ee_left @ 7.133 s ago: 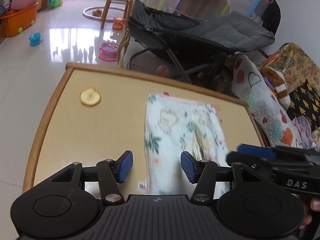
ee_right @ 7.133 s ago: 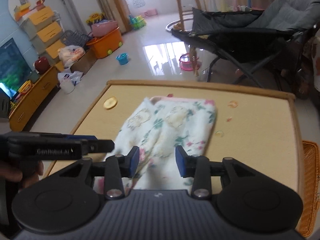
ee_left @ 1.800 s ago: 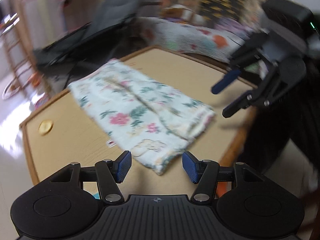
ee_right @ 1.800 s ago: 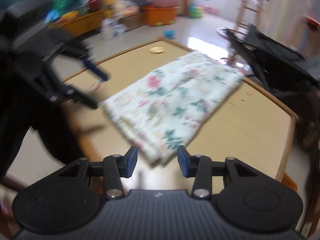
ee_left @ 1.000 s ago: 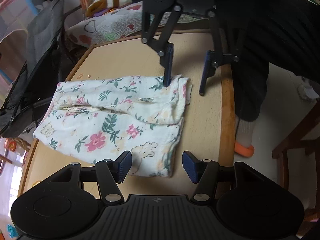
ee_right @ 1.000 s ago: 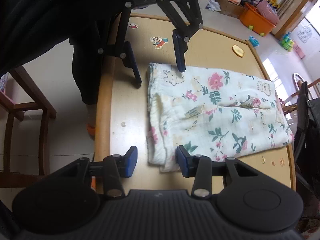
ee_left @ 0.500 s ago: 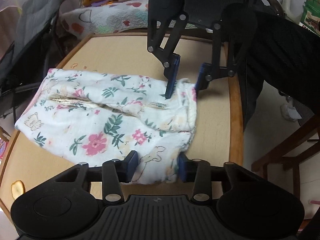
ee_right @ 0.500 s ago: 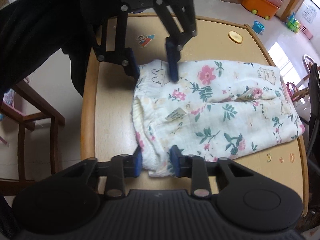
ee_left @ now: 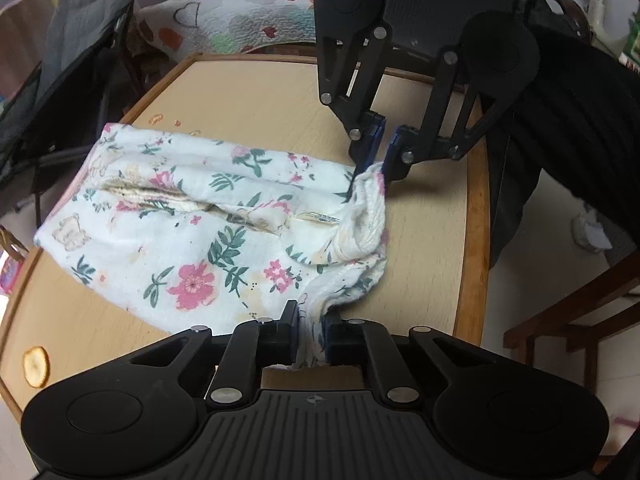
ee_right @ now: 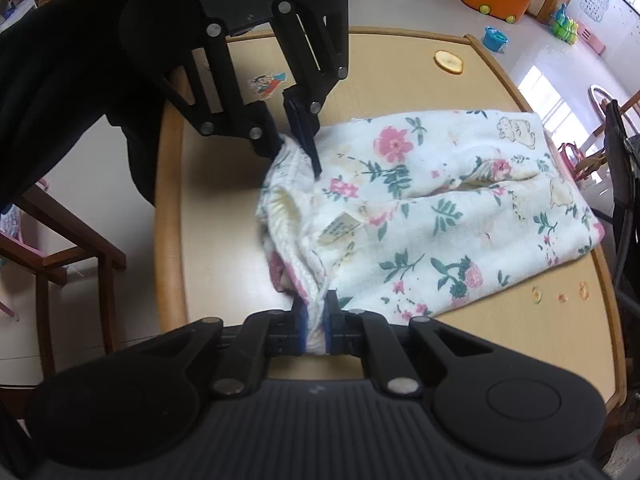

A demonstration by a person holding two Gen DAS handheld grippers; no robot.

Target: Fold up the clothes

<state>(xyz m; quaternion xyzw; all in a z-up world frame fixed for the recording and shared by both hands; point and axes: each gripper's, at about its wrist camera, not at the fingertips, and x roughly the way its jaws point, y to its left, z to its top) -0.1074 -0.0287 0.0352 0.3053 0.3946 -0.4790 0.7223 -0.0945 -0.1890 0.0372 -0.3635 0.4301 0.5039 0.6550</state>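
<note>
A white floral garment (ee_left: 192,240) (ee_right: 440,200) lies folded lengthwise on the tan wooden table (ee_left: 260,92) (ee_right: 400,60), its waistband end toward the person. My left gripper (ee_left: 311,320) (ee_right: 296,148) pinches one waistband corner, jaws still closing with cloth pressed between the pads. My right gripper (ee_right: 315,316) (ee_left: 380,148) pinches the opposite waistband corner, jaws also closing on the cloth. The waistband bunches up between the two grips, and a small label (ee_right: 340,228) shows inside it.
A person in dark clothes (ee_left: 580,120) stands at the table edge beside a wooden chair (ee_right: 60,248). On the table are a round yellow slice (ee_right: 449,61) and a cartoon sticker (ee_right: 267,79). A grey folding chair (ee_left: 60,40) and quilt (ee_left: 240,16) stand beyond the table.
Both grippers' jaws have narrowed from wide apart to pinching the waistband corners. The waistband edge has puckered and lifted slightly between them.
</note>
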